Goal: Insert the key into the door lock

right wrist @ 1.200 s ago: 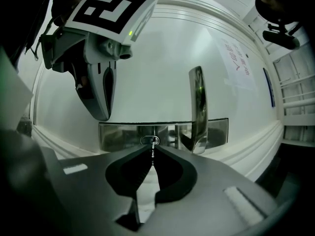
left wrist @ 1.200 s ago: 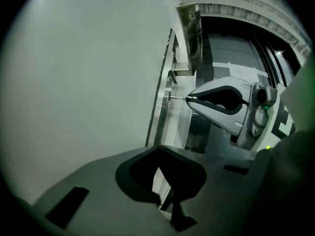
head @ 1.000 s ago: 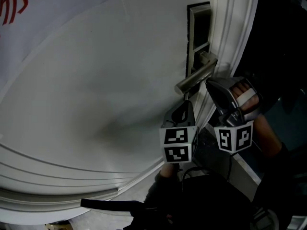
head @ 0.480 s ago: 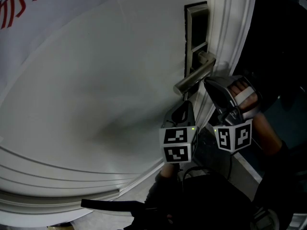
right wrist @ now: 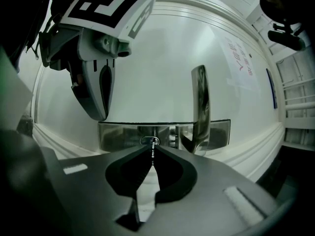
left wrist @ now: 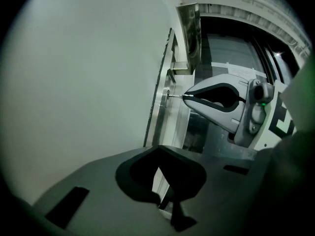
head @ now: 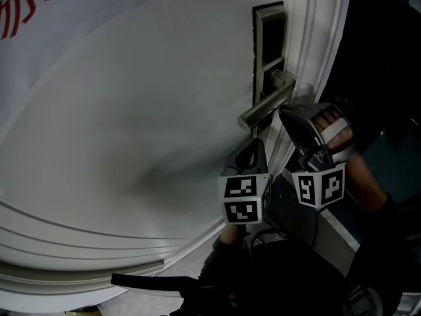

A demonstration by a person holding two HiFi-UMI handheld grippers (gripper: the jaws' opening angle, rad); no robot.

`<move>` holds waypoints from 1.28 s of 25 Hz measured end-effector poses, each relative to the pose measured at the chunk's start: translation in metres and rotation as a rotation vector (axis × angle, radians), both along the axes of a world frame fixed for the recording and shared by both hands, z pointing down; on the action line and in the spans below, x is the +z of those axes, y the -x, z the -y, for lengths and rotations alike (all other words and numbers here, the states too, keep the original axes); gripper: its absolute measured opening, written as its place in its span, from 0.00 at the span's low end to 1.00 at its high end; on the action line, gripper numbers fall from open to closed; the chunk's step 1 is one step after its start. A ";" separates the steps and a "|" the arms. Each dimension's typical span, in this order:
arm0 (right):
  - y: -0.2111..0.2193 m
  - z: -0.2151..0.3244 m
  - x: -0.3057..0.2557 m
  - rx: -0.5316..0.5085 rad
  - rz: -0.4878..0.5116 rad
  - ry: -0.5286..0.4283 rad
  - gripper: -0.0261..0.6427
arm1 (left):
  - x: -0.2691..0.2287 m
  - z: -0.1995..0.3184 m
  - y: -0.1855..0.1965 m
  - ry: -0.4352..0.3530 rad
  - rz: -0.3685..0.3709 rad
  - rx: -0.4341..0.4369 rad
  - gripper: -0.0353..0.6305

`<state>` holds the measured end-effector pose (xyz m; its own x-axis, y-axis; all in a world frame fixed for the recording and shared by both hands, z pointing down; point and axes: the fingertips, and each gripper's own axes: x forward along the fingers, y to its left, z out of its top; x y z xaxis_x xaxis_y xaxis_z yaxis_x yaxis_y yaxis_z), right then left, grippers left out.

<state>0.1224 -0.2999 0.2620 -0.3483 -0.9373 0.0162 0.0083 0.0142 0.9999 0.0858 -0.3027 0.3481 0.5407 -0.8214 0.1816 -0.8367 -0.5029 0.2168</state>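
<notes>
The right gripper point(right wrist: 152, 155) is clenching its jaws on the key point(right wrist: 152, 145), which is showing edge-on as a thin strip. The key's tip is sitting at the keyhole point(right wrist: 149, 141) in the metal lock plate point(right wrist: 118, 134) on the white door point(head: 131, 110). I cannot tell how deep it is going in.

Room around the keyhole is looking tight. In the right gripper view the lever handle point(right wrist: 199, 102) is standing just to one side of the key, and the left gripper point(left wrist: 158, 147) is hanging near on the other side, so the key is lying between them. The left gripper is keeping its jaws closed together on nothing, clear of the plate. The moulded door frame point(head: 316, 45) is running close beside the plate, and a hand point(head: 337, 131) is gripping the right gripper there.

Red writing point(head: 20, 12) is showing on a white sheet at the door's upper left, cut off by the picture's edge and not readable. Each marker cube point(head: 245, 199) is showing black-and-white square patterns.
</notes>
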 end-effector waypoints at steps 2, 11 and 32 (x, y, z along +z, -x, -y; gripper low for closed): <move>0.000 0.000 0.000 0.001 -0.001 0.000 0.06 | 0.000 0.000 0.000 0.001 0.002 0.001 0.05; 0.001 0.001 0.000 0.007 -0.007 0.000 0.06 | 0.000 -0.001 0.000 0.000 0.007 0.007 0.05; 0.002 0.002 0.000 0.002 -0.009 -0.004 0.06 | 0.000 0.002 0.000 0.002 0.000 0.013 0.05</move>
